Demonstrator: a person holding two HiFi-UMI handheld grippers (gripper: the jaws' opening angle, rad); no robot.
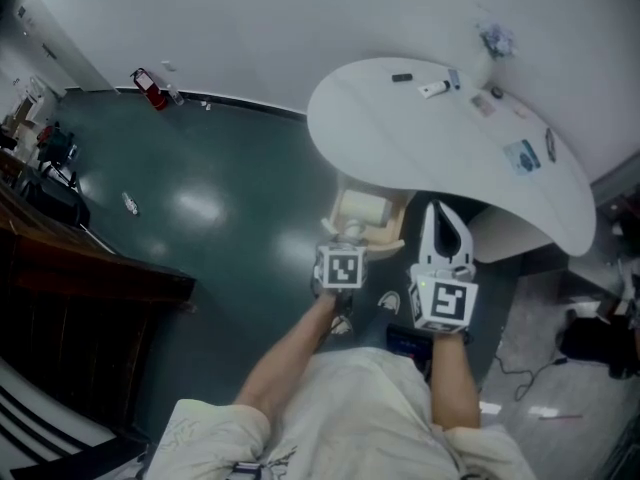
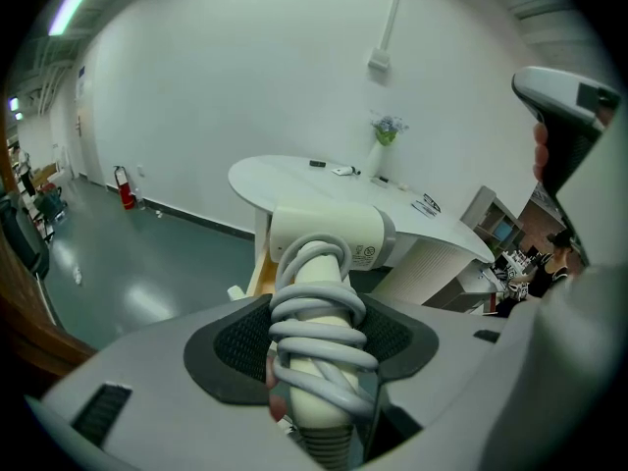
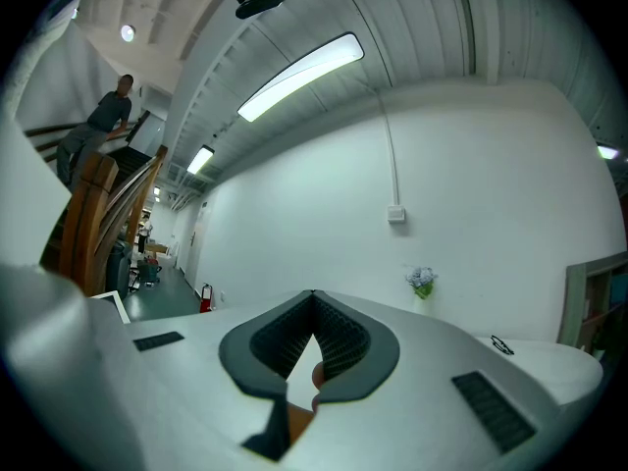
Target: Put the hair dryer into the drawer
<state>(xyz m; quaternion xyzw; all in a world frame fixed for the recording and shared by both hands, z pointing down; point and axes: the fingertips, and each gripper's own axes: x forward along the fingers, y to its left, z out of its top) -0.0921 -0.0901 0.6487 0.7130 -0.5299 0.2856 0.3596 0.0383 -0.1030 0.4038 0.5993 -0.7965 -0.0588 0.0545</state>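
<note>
Only the left gripper view shows the grip: the left gripper (image 2: 314,340) has its jaws wide, clamping the cord-wound handle of the hair dryer (image 2: 329,238), whose head points to 12 o'clock. The right gripper (image 3: 314,300) is empty, its jaws meeting at the tips.

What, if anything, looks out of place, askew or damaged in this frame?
Nothing stands out. The left gripper is shut on the handle of the hair dryer, over the cord wound tidily around it. The right gripper is shut and empty. Nothing on the white table looks spilled or toppled.
</note>
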